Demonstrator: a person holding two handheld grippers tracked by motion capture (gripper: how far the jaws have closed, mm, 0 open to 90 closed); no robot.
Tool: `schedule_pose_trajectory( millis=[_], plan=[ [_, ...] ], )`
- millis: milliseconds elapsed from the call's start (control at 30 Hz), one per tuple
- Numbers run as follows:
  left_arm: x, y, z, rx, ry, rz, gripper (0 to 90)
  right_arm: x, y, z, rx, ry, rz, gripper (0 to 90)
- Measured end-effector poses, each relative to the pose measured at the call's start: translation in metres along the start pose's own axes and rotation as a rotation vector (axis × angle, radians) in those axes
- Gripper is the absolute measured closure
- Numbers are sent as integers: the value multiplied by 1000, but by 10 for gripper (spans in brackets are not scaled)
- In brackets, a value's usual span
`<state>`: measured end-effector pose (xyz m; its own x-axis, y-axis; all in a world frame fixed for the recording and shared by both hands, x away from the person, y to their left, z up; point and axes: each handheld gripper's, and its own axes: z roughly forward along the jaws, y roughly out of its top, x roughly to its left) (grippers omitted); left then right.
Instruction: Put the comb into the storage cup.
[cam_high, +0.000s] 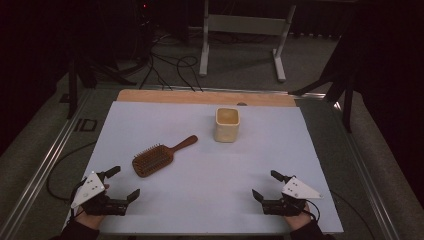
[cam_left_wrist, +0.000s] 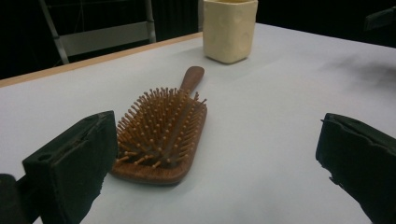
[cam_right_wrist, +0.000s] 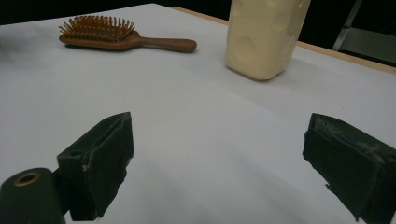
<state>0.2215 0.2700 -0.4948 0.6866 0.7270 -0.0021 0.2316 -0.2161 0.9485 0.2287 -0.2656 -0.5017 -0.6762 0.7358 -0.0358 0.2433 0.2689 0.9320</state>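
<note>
A wooden hairbrush (cam_high: 159, 156) lies bristles up on the white table cover (cam_high: 200, 200), its handle pointing toward the back right. A cream square cup (cam_high: 227, 124) stands upright farther back, right of centre. My left gripper (cam_high: 123, 182) rests at the front left, open and empty, a short way in front of the brush head. Seen from the left gripper view, the hairbrush (cam_left_wrist: 163, 133) lies just beyond the wide-apart jaws, with the cup (cam_left_wrist: 229, 29) behind it. My right gripper (cam_high: 266, 185) sits at the front right, open and empty. Its view shows the cup (cam_right_wrist: 264, 35) and the hairbrush (cam_right_wrist: 112, 33) farther off.
A wooden strip (cam_high: 205, 96) runs along the table's back edge. Metal rails (cam_high: 45, 160) border the table on both sides. On the floor behind are cables (cam_high: 165, 67) and a white stand (cam_high: 245, 30). Bare cover lies between the two grippers.
</note>
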Motion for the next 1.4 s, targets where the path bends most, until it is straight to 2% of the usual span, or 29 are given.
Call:
schedule_pose_trajectory(
  millis=[100,200,333,567,700,767,1100,1233,1400],
  plan=[
    [-1,3,-1,-3,-6,4,1,0,0,0,2,-8,1,86],
    [1,5,0,1,-17,-13,1,0,1,-1,-6,-11,-6,86],
    [3,12,1,5,-19,-16,1,1,1,-2,-11,-14,3,86],
    [4,27,1,26,-27,4,1,0,2,-3,-22,-13,9,86],
    [4,36,3,42,-69,13,1,0,3,-3,-21,-10,9,86],
    [4,41,4,46,-76,17,1,1,3,-3,-19,-6,5,86],
    [4,72,18,66,-82,47,1,3,3,-2,-16,-1,7,86],
    [5,84,26,75,-100,34,1,3,3,-2,-19,4,6,86],
    [5,97,37,97,-111,35,1,3,3,-3,-22,10,12,86]
  ],
)
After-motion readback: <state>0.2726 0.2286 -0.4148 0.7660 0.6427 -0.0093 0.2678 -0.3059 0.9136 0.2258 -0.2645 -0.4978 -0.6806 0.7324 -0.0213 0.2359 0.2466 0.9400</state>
